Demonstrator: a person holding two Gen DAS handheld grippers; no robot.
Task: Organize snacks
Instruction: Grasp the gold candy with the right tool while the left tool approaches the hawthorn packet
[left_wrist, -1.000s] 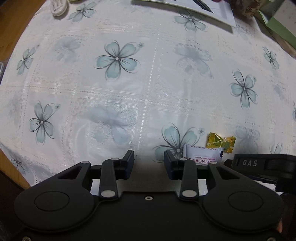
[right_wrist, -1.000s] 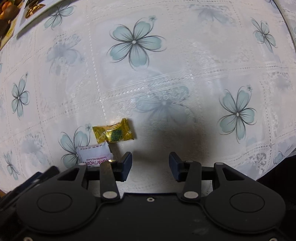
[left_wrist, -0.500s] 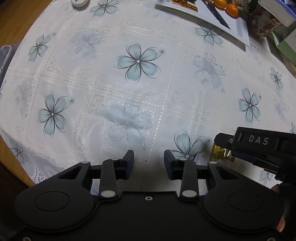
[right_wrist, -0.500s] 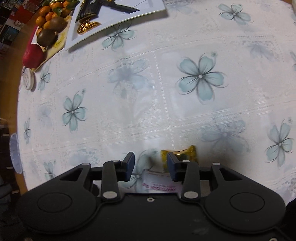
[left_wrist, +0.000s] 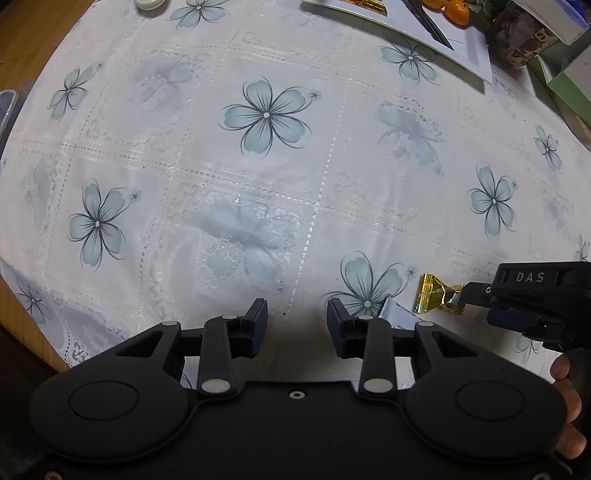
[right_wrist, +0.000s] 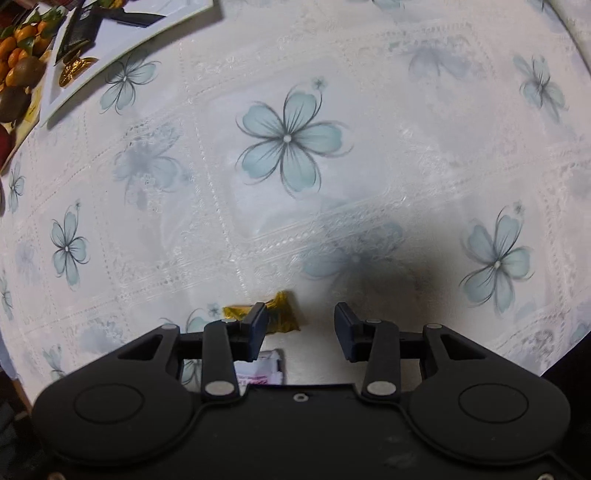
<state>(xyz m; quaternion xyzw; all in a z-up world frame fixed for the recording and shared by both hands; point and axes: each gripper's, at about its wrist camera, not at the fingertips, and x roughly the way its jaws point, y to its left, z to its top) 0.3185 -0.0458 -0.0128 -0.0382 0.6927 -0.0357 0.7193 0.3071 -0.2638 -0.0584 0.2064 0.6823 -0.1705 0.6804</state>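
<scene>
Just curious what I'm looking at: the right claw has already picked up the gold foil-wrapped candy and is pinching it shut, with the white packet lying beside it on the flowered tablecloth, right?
Not quite. In the right wrist view the right claw is open and holds nothing; the gold foil-wrapped candy lies on the flowered tablecloth by one finger. The white packet does lie beside it.

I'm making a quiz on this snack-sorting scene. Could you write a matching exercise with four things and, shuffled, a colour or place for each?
Things:
1. candy
2. sachet
3. mandarins
4. tablecloth

Descriptions:
A. white with blue flowers
B. orange, far left corner in the right wrist view
C. gold wrapper, by the right gripper's left jaw
D. white with pink print, partly under the right gripper

Pairs: 1-C, 2-D, 3-B, 4-A
</scene>
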